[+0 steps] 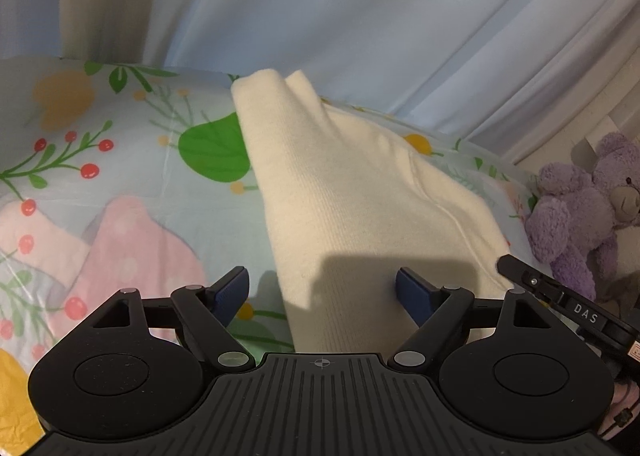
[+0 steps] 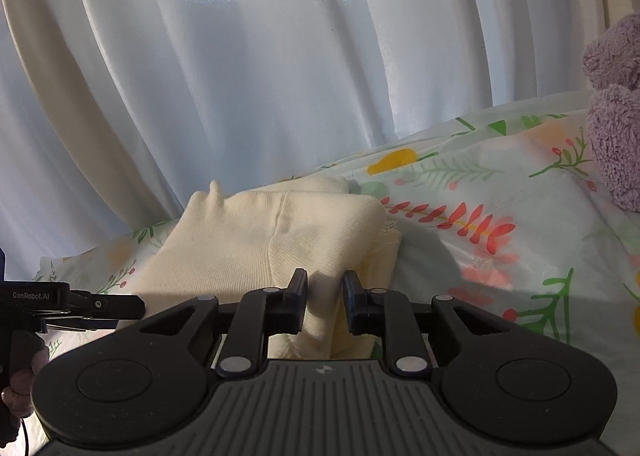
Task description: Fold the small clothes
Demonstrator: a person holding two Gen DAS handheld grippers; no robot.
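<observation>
Folded cream knit garment lying on floral plastic sheet. Left gripper over near edge, fingers wide apart. Right gripper narrow, cloth between; grip unclear. Purple plush bear beside.

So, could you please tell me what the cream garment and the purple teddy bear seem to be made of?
The cream garment looks like a soft, matte fine-rib knit, perhaps cotton or a blend: faint parallel ribs and a stitched seam show. The purple teddy bear looks like fluffy plush, probably synthetic: its surface is tufted and fuzzy.
</observation>
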